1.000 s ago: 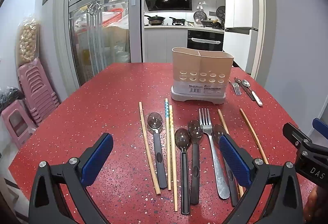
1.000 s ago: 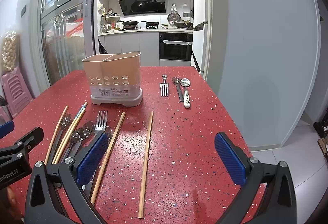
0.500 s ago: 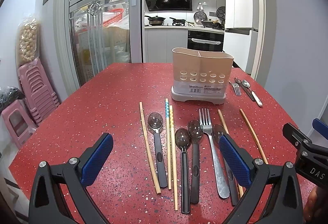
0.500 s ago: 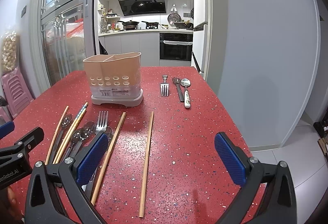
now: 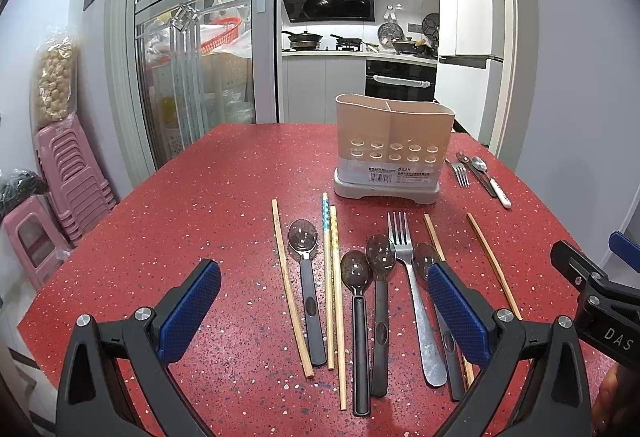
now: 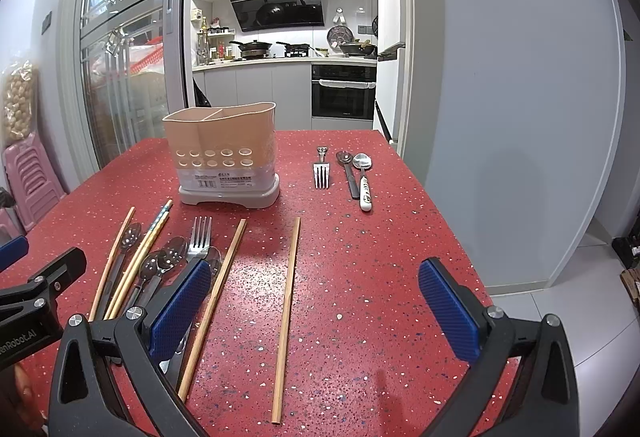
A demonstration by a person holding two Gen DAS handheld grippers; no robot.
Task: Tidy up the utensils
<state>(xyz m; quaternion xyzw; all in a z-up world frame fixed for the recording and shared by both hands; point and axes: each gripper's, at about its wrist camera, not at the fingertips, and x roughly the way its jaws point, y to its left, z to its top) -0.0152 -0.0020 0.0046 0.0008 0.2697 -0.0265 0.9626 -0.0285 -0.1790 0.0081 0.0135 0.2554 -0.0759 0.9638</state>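
**Both grippers poised over the spread, nothing lifted yet**

The left gripper [image 5: 320, 301] hangs low over the near edge of the red desk [image 5: 192, 213] with its jaws spread wide and empty; the right gripper [image 6: 316, 301] hangs beside it, jaws equally spread, holding nothing. Neither touches a utensil.

The utensils lie flat in a loose row, handles pointing toward the person, which leaves the handle ends easy to pinch. In the left view, a bare wooden chopstick [image 5: 290, 289] sits at the left end, then a dark-handled spoon [image 5: 306, 265], a patterned chopstick pair [image 5: 332, 277], two more dark spoons [image 5: 366, 301], and a steel fork [image 5: 408, 277]. A lone chopstick [image 6: 286, 317] lies apart, between the right jaws.

The beige caddy [image 5: 394, 149] stands upright behind the row, its divided top open and apparently empty, so sorting seems to be at its start. A small fork [image 6: 321, 171] and two spoons [image 6: 360, 177] lie to its right, well apart from the main group, probably the right gripper's share.
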